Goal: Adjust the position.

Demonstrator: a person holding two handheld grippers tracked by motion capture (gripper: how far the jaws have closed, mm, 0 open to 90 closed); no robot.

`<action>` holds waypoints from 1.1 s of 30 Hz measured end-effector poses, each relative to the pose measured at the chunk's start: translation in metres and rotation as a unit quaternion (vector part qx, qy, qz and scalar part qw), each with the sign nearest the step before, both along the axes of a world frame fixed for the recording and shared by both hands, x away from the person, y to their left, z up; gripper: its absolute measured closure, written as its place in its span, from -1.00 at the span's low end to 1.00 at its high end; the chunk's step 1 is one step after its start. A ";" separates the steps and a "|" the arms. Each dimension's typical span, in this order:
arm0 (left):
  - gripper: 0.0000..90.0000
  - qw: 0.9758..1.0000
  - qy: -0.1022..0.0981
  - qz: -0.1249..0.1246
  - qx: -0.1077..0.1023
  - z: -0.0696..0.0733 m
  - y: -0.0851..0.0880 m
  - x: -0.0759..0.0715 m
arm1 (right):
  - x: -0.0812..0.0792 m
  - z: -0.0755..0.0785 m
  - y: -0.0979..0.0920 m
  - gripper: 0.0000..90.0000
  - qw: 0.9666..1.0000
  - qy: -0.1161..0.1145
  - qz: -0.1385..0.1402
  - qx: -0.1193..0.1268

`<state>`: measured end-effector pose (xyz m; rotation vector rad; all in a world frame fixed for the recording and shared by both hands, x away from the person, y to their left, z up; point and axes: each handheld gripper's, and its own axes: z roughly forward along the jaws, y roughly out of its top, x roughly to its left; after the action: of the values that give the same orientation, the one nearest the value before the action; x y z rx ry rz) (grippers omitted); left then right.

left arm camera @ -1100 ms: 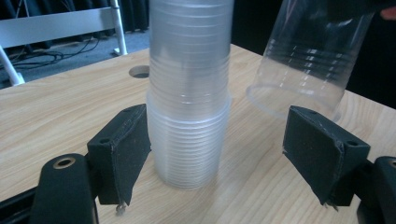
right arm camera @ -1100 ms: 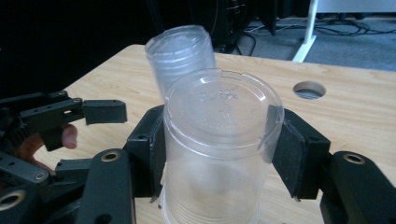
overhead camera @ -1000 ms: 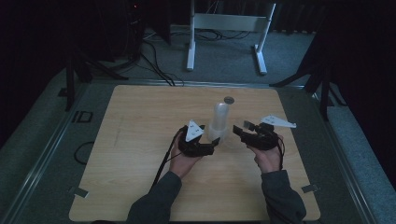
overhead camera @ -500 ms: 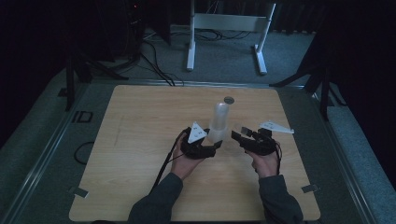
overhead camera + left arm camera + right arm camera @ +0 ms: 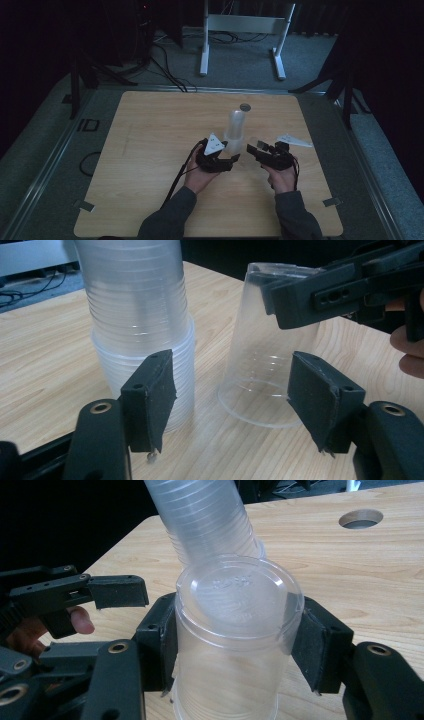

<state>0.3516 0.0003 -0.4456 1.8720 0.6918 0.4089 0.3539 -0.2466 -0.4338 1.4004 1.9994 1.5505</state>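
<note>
A tall stack of clear plastic cups (image 5: 235, 129) (image 5: 140, 325) (image 5: 210, 515) stands mouth down in the middle of the wooden table (image 5: 150, 150). Just right of it is a single clear cup (image 5: 252, 145) (image 5: 265, 365) (image 5: 235, 630), also mouth down, its rim at the tabletop. My right gripper (image 5: 253, 148) (image 5: 235, 650) is shut on this cup near its base. My left gripper (image 5: 234, 159) (image 5: 230, 400) sits low in front of the stack's foot. Its jaws have just been closing and now stand drawn in, with nothing between the pads.
A round hole (image 5: 245, 106) (image 5: 361, 518) is cut in the table beyond the stack. A white metal frame (image 5: 240, 25) and cables lie on the floor past the far edge. Both forearms come in from the near edge.
My right gripper has sunk toward the table with the single cup in it, ending close beside the stack. My left hand has stayed at the stack's foot.
</note>
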 end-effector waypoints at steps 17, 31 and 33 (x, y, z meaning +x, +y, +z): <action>-0.41 1.000 -0.007 -0.014 0.013 -0.007 -0.011 -0.002 | -0.001 -0.004 -0.002 -0.08 1.000 0.008 -0.003 0.025; -0.52 0.999 -0.019 -0.037 0.017 -0.011 -0.021 -0.002 | -0.001 -0.008 -0.006 -0.08 0.998 0.023 0.003 0.064; -0.54 0.999 -0.019 -0.037 0.016 -0.011 -0.022 -0.002 | -0.001 -0.008 -0.007 -0.08 0.997 0.027 0.005 0.075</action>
<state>0.3494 -0.0217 -0.4567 1.9087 0.5909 0.4090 0.3531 -0.2538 -0.4421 1.5049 1.9569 1.7164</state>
